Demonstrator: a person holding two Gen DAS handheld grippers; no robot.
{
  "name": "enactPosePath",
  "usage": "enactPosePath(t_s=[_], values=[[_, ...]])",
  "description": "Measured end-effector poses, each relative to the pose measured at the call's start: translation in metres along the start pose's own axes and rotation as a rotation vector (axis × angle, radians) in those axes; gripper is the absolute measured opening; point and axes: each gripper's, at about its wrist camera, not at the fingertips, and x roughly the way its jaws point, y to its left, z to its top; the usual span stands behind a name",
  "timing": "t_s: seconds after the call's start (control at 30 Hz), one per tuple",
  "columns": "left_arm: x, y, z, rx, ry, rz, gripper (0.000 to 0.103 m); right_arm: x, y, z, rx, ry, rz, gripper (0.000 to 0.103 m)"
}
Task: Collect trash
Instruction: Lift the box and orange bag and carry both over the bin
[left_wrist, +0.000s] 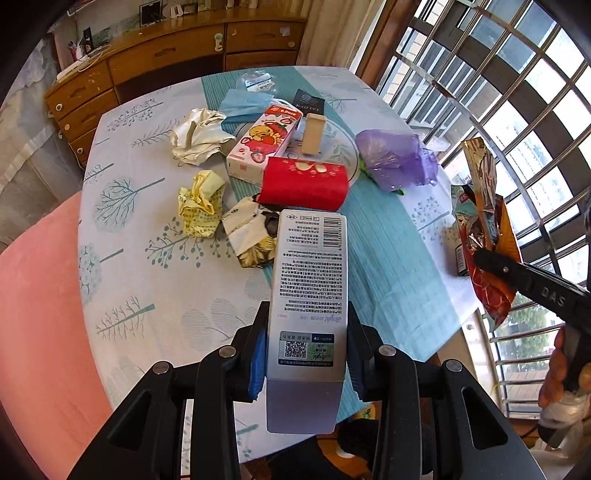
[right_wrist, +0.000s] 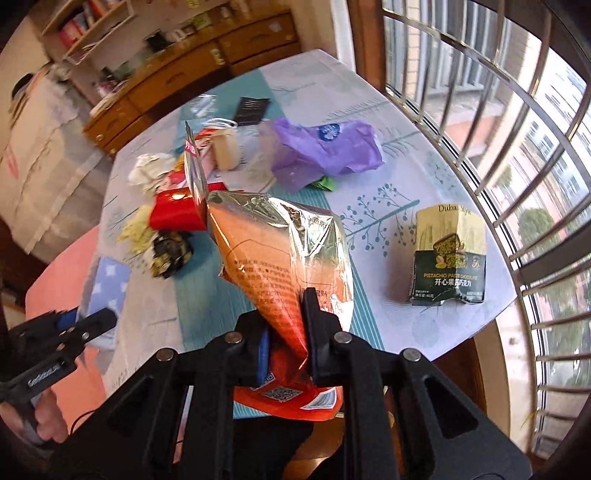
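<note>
Jaws of left gripper clamp a grey carton, right gripper pinches a foil bag hiding table clutter.

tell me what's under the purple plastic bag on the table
A bit of green pokes out from beneath the purple bag at its near edge, lying on the tablecloth. What it is can't be told, since the bag covers the rest.

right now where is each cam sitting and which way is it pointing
Left wrist: on the left gripper, looking along its fingers at the silver carton it clamps, the littered table beyond.
Right wrist: on the right gripper, looking past the orange snack bag it clamps.
Shared: both show the purple bag and each other's gripper.
</note>
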Motion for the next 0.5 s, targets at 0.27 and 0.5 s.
enactPosePath(t_s=[0.27, 0.5], values=[[-0.018, -0.058, -0.033, -0.137, -0.080, 0.085, 0.036, -0.042, -0.013, -0.026, -0.263, -0.011, 0.112, 0.013], [-0.016, -0.138, -0.101, -0.263, -0.100, 0.176, 0.036, -0.065, -0.062, -0.059, -0.430, 0.019, 0.219, 0.013]])
